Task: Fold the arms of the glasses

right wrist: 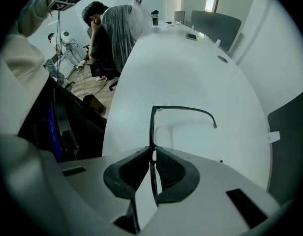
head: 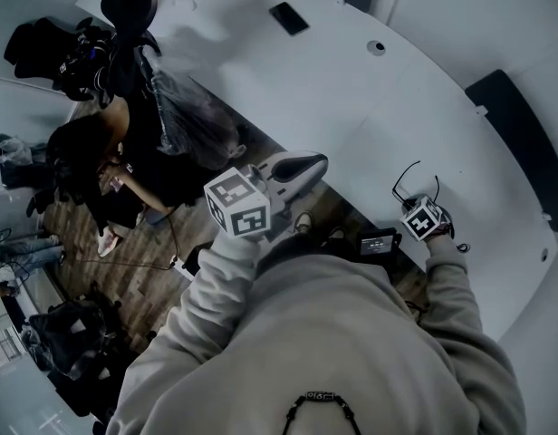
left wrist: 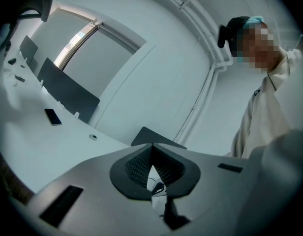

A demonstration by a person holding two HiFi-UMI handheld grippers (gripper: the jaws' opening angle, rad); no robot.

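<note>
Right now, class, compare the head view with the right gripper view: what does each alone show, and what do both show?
Only the head view: the right gripper from above, marker cube on top. Only the right gripper view: its fingers shut on the front of the glasses, one arm stretched open. Both: the glasses, the white table and the raised left gripper.

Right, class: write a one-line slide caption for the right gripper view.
Right gripper pinches the glasses by the frame over a white table, one arm unfolded.

Smooth matt white table (right wrist: 191,73), dark plastic glasses (right wrist: 153,127)
</note>
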